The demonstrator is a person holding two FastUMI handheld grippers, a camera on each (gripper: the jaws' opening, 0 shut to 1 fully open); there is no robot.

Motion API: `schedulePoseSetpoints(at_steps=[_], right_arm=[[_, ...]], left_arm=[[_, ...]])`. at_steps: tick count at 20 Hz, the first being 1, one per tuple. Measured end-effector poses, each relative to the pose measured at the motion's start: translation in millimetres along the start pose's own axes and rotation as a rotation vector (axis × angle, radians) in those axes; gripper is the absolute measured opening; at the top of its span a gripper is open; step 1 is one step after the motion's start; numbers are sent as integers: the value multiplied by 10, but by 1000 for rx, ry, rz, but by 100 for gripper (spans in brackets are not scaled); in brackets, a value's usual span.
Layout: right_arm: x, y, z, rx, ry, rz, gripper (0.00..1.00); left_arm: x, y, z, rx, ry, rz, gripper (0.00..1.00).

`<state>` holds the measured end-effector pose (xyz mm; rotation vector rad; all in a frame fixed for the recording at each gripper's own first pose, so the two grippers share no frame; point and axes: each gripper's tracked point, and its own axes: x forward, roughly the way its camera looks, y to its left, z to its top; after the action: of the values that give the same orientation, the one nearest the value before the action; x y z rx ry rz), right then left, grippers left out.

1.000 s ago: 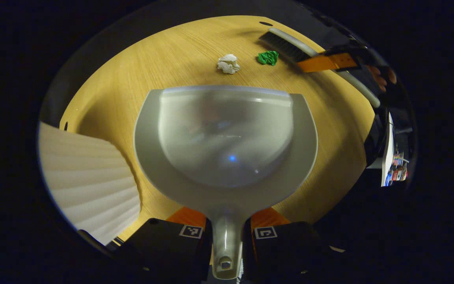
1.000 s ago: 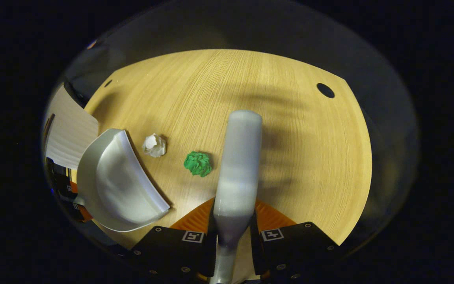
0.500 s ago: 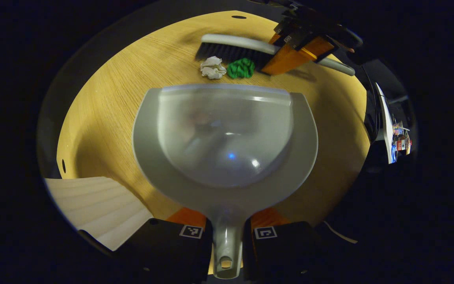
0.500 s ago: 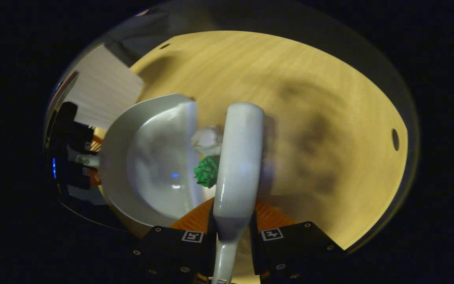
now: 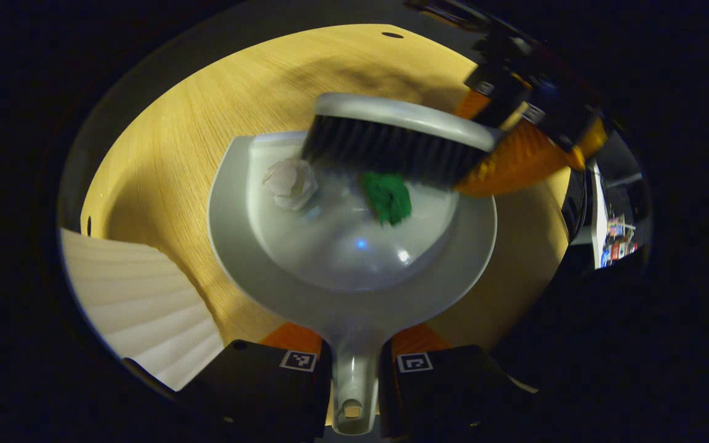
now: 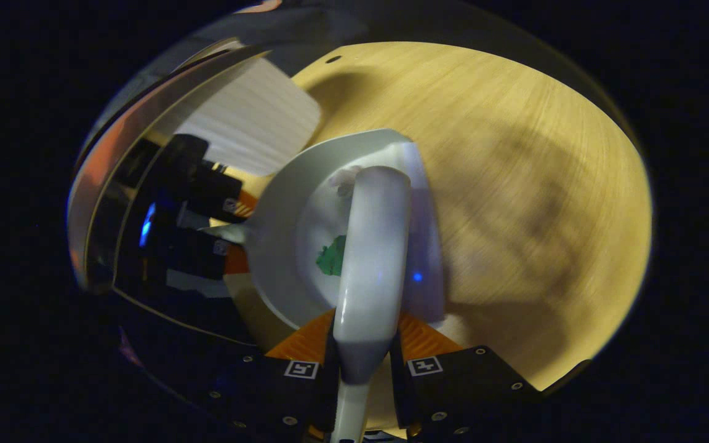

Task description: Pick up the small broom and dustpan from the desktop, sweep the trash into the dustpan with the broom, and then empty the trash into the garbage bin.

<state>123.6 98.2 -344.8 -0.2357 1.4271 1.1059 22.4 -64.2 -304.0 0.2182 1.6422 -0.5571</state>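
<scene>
My left tool [image 5: 354, 363] grips the handle of the pale grey plastic dustpan [image 5: 305, 289] lying on the light wooden desk [image 5: 164, 154]. My right tool [image 6: 364, 366] clamps the grey black-bristled hand broom [image 5: 391, 144], whose bristles reach into the pan, where a white paper wad [image 5: 291, 183] and green paper wad [image 5: 387, 197] lie.

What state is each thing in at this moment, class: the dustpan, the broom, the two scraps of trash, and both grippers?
Dustpan: held by its handle, resting on the desk.
Broom: held by its handle, bristles over the dustpan's mouth.
White paper ball: inside the dustpan.
Green paper ball: inside the dustpan.
Left gripper: shut on the dustpan handle.
Right gripper: shut on the broom handle.
</scene>
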Motion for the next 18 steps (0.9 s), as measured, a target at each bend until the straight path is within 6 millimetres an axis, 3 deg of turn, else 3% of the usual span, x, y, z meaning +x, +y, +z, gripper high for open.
schedulePoseSetpoints(at_steps=[3, 8, 11, 14, 18], right_arm=[[69, -47, 132, 13, -10, -37, 39], [-194, -348, 275, 122, -153, -159, 38], [-317, -524, 216, 200, -210, -247, 37], [-533, -804, 3, 325, -236, -348, 38], [-317, -854, -354, 493, -222, -416, 38]], left_arm=[[-35, -134, 50, -31, -24, -6, 33], [60, -311, 178, -166, -55, 18, 33], [119, -383, 281, -260, -63, 46, 33], [165, -467, 375, -364, -75, 61, 33], [115, -547, 537, -461, -90, 78, 33]])
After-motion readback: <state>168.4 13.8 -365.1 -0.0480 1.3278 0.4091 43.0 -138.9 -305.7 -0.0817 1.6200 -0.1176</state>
